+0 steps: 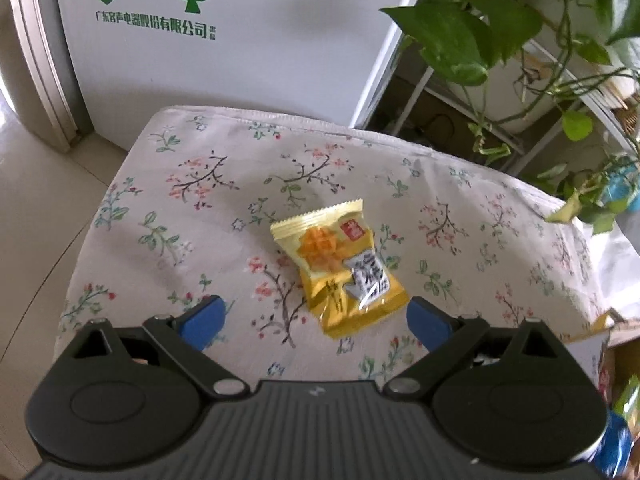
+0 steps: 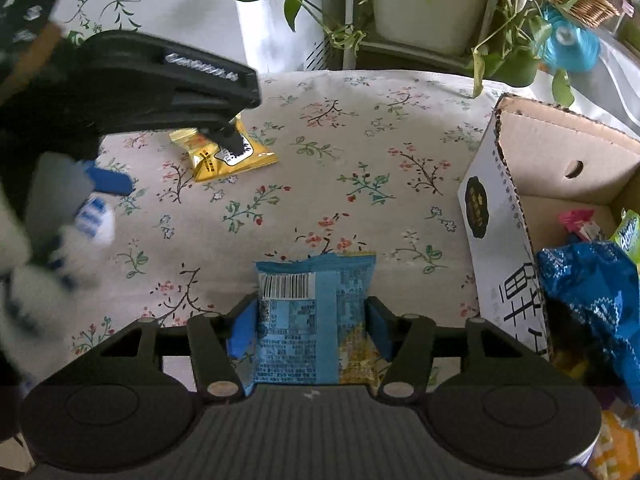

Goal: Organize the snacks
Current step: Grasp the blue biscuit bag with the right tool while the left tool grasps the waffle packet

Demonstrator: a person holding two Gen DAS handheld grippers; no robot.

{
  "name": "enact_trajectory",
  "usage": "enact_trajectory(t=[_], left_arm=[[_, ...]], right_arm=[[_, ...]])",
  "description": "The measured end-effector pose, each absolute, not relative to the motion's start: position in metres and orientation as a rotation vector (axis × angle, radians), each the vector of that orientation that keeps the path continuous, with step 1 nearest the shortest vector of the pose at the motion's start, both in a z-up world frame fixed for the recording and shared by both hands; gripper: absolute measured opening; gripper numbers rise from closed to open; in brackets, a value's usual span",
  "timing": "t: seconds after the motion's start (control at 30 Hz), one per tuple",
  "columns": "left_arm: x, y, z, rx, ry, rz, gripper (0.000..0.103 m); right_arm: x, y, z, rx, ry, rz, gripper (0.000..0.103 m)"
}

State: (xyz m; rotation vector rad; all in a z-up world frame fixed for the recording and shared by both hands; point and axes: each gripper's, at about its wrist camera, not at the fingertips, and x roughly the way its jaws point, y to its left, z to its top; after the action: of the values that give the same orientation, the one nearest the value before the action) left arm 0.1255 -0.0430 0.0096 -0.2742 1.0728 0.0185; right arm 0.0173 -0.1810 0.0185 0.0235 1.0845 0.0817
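On my left feed the yellow snack packet (image 1: pixel 338 266) lies flat on the floral cloth (image 1: pixel 200 208), its near end reaching in between the blue pads of the left gripper (image 1: pixel 312 322), whose fingers stand wide apart and, as far as I can see, touch nothing. My right feed shows the same packet far off to the left, half hidden behind the black body of the left gripper, so I read only part of its label there. The right gripper (image 2: pixel 312 330) has its fingers pressed on the two sides of a blue snack packet (image 2: pixel 316 320), barcode side up; its lower end is cut off by the gripper housing, and I cannot tell whether the packet rests on the cloth or hangs just above it. To my right stands an open cardboard box (image 2: pixel 504 240), its near wall printed with large characters I cannot fully make out; inside I see a crumpled blue bag (image 2: pixel 592 292) and bits of pink and green wrappers, mostly hidden by the wall and the frame edge. Beyond the cloth are a white appliance (image 1: pixel 224 60) with green print and trailing green plants (image 1: pixel 480 36).
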Motion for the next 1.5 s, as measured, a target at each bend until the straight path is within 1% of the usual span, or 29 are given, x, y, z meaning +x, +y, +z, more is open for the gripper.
enact_trajectory(t=[0.03,0.1,0.27,0.33,0.37,0.5,0.6,0.73,0.9,1.03,1.13,1.17,1.23,1.3,1.4,1.5], left_arm=[[0.129,-0.044,0.009,-0.277,1.070,0.022,0.097],[0.137,-0.045,0.009,-0.271,1.055,0.033,0.097],[0.150,-0.052,0.002,-0.259,1.060,0.064,0.097],[0.153,-0.056,-0.005,-0.247,1.072,0.068,0.099],[0.153,-0.060,-0.007,-0.218,1.065,0.070,0.102],[0.152,-0.077,-0.015,-0.068,1.070,0.133,0.103],[0.150,-0.077,-0.015,-0.063,1.057,0.133,0.103],[0.154,-0.076,-0.014,-0.060,1.077,0.118,0.103],[0.149,-0.077,-0.015,-0.044,1.056,0.098,0.103],[0.147,-0.076,-0.014,-0.038,1.058,0.081,0.103],[0.142,-0.076,-0.014,-0.032,1.045,0.064,0.100],[0.140,-0.076,-0.013,-0.028,1.037,0.057,0.096],[0.136,-0.077,-0.010,-0.018,1.020,0.032,0.084],[0.132,-0.077,-0.005,-0.009,1.009,0.009,0.066],[0.128,-0.075,-0.003,-0.010,1.007,-0.015,0.066],[0.122,-0.070,-0.003,-0.008,1.011,-0.014,0.066]], right_arm=[[0.017,-0.182,0.018,0.022,1.087,0.079,0.070],[0.017,-0.184,0.017,0.028,1.090,0.065,0.076],[0.019,-0.186,0.015,0.042,1.098,0.060,0.081],[0.020,-0.184,0.014,0.040,1.101,0.060,0.083],[0.021,-0.183,0.013,0.038,1.102,0.061,0.084],[0.023,-0.183,0.013,0.021,1.107,0.054,0.086],[0.024,-0.185,0.010,0.002,1.115,0.048,0.090],[0.024,-0.189,0.010,0.006,1.116,0.060,0.090],[0.024,-0.190,0.010,-0.003,1.119,0.063,0.089],[0.026,-0.188,0.009,-0.007,1.118,0.059,0.087],[0.026,-0.190,0.011,-0.002,1.116,0.048,0.082],[0.026,-0.191,0.012,0.002,1.115,0.045,0.080],[0.027,-0.193,0.014,0.007,1.110,0.041,0.073],[0.027,-0.195,0.015,0.001,1.105,0.031,0.062],[0.027,-0.200,0.016,0.009,1.101,0.026,0.058],[0.028,-0.203,0.018,0.022,1.104,0.031,0.057]])
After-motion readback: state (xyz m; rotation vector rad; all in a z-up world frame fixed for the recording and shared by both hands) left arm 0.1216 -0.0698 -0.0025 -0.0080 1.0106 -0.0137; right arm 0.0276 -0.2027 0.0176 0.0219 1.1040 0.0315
